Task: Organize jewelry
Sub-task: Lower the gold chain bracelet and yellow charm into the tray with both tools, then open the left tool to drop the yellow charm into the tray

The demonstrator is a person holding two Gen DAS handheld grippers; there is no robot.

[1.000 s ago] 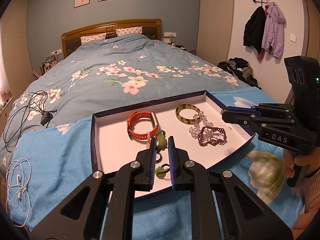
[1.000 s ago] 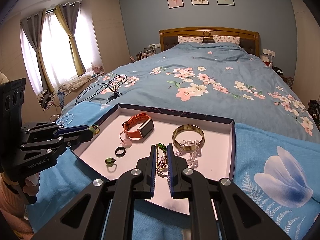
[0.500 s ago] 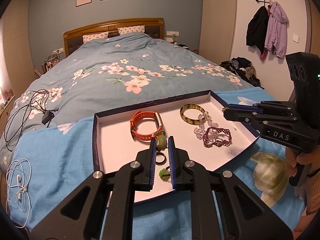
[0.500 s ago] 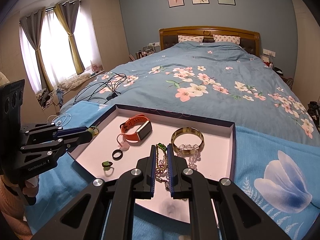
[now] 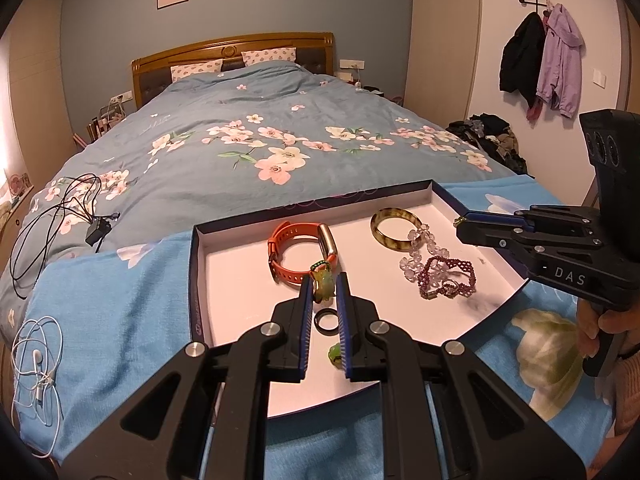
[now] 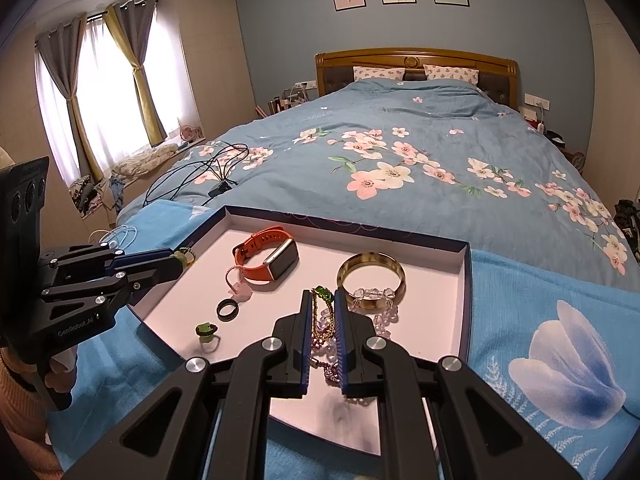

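A shallow tray (image 5: pixel 240 280) with a white floor and dark blue rim lies on the bed. My left gripper (image 5: pixel 324 280) hangs over its near middle, shut on a green jade pendant (image 5: pixel 323 292) with a beaded cord. From the right my right gripper (image 6: pixel 323 296) hovers above the tray (image 6: pixel 432 300), shut on a gold chain (image 6: pixel 322 322) with a green stone. In the tray lie an orange watch (image 5: pixel 296 252), an amber bangle (image 5: pixel 394 224), a clear bead bracelet (image 5: pixel 418 252), a purple beaded bracelet (image 5: pixel 446 278), a black ring (image 5: pixel 326 320) and a green ring (image 6: pixel 206 330).
The tray rests on a light blue towel (image 5: pixel 120 300) over a floral duvet (image 5: pixel 260 128). Black cables (image 5: pixel 60 208) and white earphones (image 5: pixel 36 360) lie to the left. A hand (image 5: pixel 596 324) holds the right gripper's handle. Coats (image 5: pixel 540 56) hang on the right wall.
Both grippers keep their holds and stay almost still. In the left wrist view the tray has slid slightly downward, so the black ring now shows between the fingers.
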